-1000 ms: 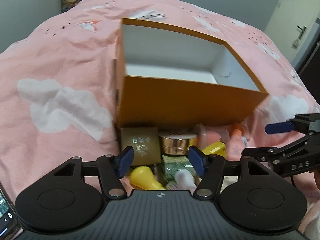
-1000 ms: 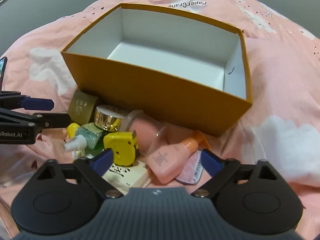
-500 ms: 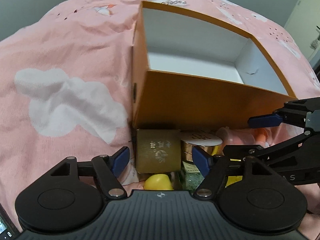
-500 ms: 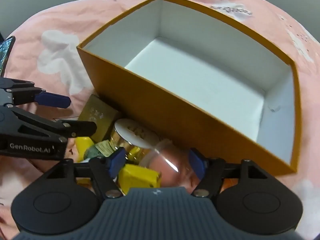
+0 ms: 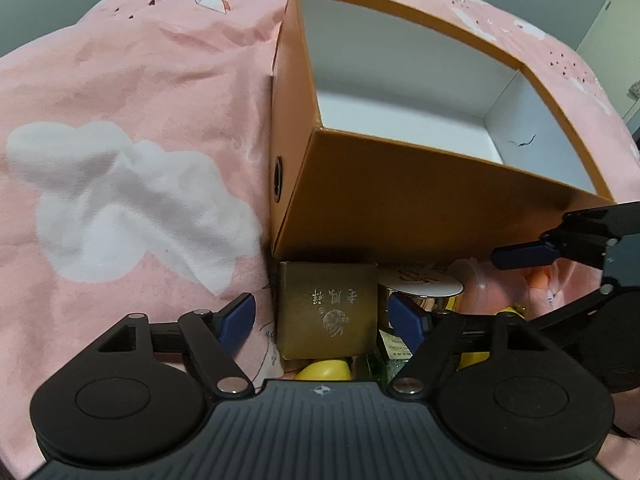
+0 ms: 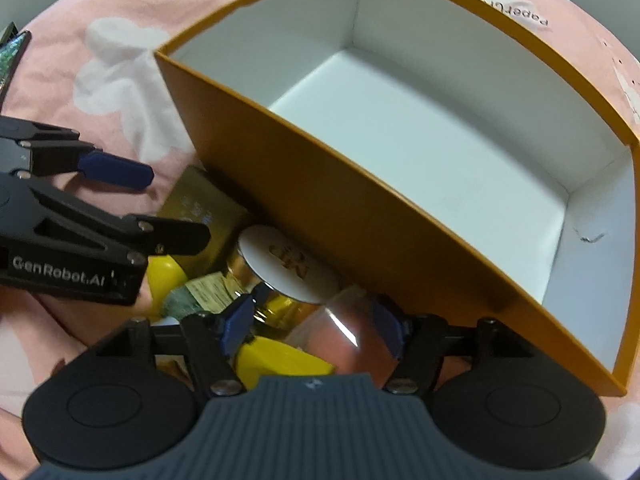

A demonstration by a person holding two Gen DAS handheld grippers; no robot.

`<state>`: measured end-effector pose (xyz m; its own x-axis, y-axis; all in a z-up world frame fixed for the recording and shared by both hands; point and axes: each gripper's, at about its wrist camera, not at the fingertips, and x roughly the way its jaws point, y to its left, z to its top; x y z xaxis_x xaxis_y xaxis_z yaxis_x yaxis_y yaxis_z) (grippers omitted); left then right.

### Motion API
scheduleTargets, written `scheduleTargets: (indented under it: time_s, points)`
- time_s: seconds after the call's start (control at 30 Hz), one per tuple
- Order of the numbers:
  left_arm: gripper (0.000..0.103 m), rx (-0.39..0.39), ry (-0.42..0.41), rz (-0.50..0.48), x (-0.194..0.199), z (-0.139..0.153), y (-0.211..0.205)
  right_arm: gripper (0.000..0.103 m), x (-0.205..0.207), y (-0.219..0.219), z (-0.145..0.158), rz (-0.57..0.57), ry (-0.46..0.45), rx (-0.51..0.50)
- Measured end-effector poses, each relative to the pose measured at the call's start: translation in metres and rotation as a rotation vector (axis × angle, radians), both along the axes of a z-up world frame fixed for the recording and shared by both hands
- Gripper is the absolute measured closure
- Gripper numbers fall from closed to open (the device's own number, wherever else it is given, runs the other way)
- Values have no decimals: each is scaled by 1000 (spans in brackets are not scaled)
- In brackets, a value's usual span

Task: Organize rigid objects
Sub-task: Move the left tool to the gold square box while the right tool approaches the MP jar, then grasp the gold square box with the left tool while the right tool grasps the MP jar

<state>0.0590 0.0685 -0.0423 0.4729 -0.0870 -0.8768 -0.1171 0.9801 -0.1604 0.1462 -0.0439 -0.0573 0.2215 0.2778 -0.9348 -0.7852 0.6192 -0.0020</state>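
Claws [image 5: 322, 318] [image 6: 314, 320] low, open, straddling gold box [image 5: 328, 312], pink bottle [image 6: 348, 340].

one orange box [image 5: 420, 208], one gold carton [image 5: 328, 310], one white-lidded jar [image 5: 420, 282], two yellow items [image 6: 280, 362].

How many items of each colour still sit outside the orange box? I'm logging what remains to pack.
Gold: 2, gold box, gold jar
Yellow: 2, yellow bulb, yellow block
Green: 1, green bottle
Pink: 1, pink bottle
Total visible: 6
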Motion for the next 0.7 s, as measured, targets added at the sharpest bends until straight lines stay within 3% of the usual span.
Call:
scheduleTargets:
  time_s: [0.5,0.7]
  points:
    - [12,30,54,15,18,-20,-1,37,1,10,0,35,18,21]
    - [16,115,92,-17,25,-31,-11,37,-8,12,-3,53,-1,17]
